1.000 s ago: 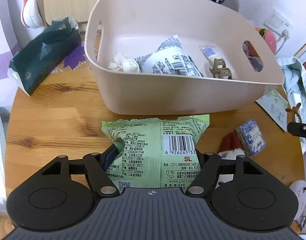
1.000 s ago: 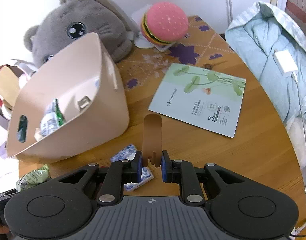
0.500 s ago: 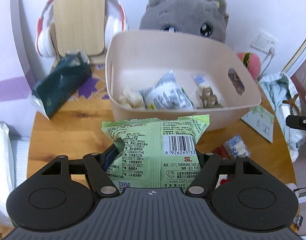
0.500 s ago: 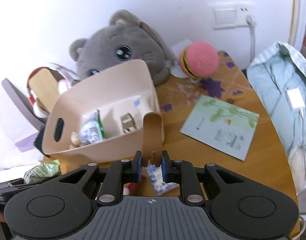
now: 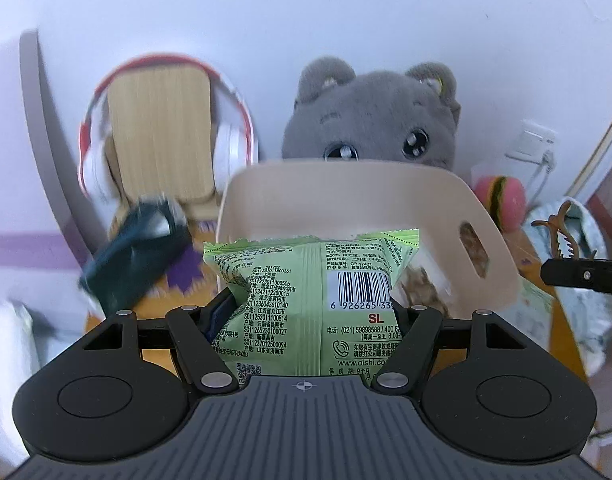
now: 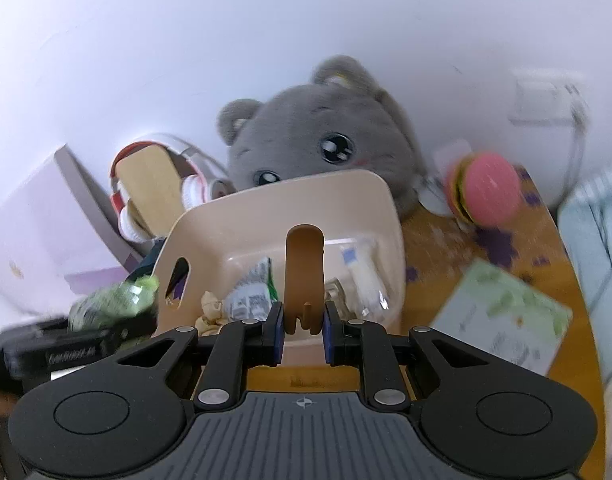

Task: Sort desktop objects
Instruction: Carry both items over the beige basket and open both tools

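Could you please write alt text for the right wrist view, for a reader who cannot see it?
The right gripper is shut on a brown hair clip, held in front of a beige bin that holds snack packets. Behind the bin sits a grey plush cat; a pink burger toy and a leaf-printed sachet lie on the wooden table to the right.

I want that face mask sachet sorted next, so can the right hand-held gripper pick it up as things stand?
Probably not yet: the right hand-held gripper is shut on a brown hair claw clip. The face mask sachet itself lies uncovered on the table.
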The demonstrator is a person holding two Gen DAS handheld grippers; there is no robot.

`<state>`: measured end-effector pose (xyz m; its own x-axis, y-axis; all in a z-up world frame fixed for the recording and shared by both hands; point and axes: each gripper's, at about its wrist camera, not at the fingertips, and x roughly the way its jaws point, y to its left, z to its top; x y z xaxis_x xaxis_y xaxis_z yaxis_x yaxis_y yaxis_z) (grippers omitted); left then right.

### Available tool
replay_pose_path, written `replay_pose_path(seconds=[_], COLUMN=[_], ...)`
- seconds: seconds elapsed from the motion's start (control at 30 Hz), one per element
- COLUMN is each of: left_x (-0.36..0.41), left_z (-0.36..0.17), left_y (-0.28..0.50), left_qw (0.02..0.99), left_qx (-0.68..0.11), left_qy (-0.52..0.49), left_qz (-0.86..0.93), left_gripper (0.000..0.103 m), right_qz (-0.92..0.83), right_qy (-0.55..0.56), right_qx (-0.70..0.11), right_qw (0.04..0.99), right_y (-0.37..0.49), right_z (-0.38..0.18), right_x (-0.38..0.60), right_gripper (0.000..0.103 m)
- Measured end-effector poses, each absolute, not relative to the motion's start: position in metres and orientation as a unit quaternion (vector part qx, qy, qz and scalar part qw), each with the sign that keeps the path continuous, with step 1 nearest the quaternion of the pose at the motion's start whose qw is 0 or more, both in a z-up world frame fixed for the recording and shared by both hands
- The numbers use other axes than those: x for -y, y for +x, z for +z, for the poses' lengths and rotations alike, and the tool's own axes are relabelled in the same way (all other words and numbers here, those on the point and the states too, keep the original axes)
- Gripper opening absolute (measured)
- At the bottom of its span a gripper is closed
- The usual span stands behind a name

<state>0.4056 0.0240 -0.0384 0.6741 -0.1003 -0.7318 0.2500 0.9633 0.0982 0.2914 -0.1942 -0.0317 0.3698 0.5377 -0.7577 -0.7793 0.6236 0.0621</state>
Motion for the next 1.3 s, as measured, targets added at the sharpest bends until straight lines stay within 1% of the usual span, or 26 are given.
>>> replay_pose_path(seconds=[0.2,0.47,0.87,1.1,1.17,1.2,1.27,1.3], left_x=[-0.001,0.021,0.041,0.037,0.035,0.034,0.035,0.035], left_z=[-0.042,-0.071,-0.12,-0.13,-0.128,-0.128,-0.126,-0.124], left_y=[0.433,0.466,0.486,0.487,0.486,0.485,0.484,0.482], left_qw=[0.913,0.906,0.89,0.888,0.89,0.89,0.888,0.89], left_qx=[-0.38,-0.392,-0.423,-0.43,-0.428,-0.428,-0.43,-0.425], left_qy=[0.115,0.139,0.147,0.141,0.134,0.13,0.131,0.134], left_qz=[-0.094,-0.078,-0.085,-0.08,-0.085,-0.091,-0.096,-0.096], left_gripper=[0.071,0.071,0.072,0.073,0.075,0.079,0.088,0.09], right_qz=[0.426,0.42,0.378,0.372,0.372,0.373,0.376,0.377], right_qy=[-0.194,-0.232,-0.247,-0.267,-0.267,-0.265,-0.264,-0.261], right_qx=[-0.363,-0.364,-0.405,-0.412,-0.415,-0.415,-0.406,-0.403], right_qw=[0.805,0.799,0.795,0.788,0.786,0.786,0.79,0.792], right_y=[0.292,0.308,0.348,0.352,0.354,0.355,0.354,0.354], right_z=[-0.036,-0.063,-0.107,-0.122,-0.125,-0.125,-0.125,-0.124], right_x=[0.159,0.13,0.124,0.128,0.129,0.129,0.13,0.13], right_gripper=[0.017,0.017,0.017,0.017,0.018,0.019,0.032,0.039])
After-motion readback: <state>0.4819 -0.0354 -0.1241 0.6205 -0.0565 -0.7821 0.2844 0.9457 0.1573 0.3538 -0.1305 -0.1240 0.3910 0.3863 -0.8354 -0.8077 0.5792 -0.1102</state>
